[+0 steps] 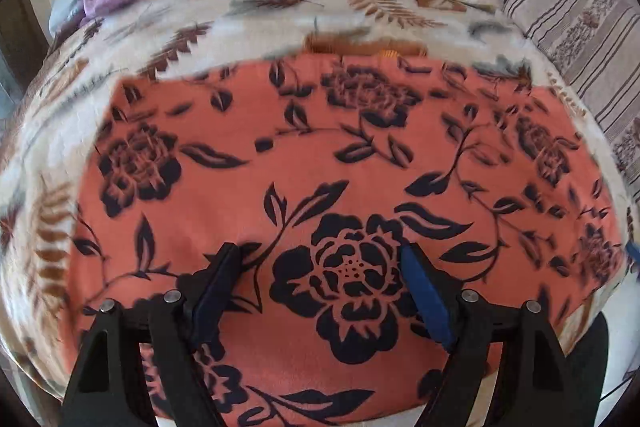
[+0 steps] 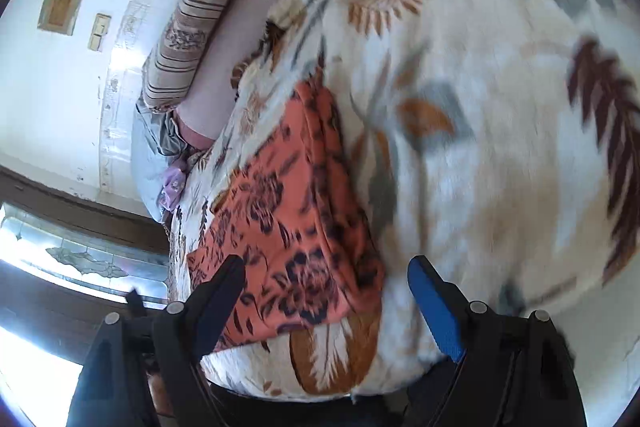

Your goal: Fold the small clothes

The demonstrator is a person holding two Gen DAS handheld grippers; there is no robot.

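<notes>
Fleece leaf-print blanket (image 2: pixel 480 147) — orange floral garment (image 1: pixel 320 167) atop — white wall (image 2: pixel 52 87) beyond

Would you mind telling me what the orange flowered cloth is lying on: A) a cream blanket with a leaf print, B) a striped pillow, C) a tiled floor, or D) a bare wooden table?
A: the orange cloth lies spread flat on the cream leaf-print blanket, which shows all around its edges.

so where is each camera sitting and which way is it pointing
Left wrist: on the left gripper, looking down its open fingers at the orange flowered cloth spread on the blanket.
Right wrist: on the right gripper, fingers open, over the cloth's edge and blanket, wall at left.
Shared: cloth, blanket, striped pillow.
</notes>
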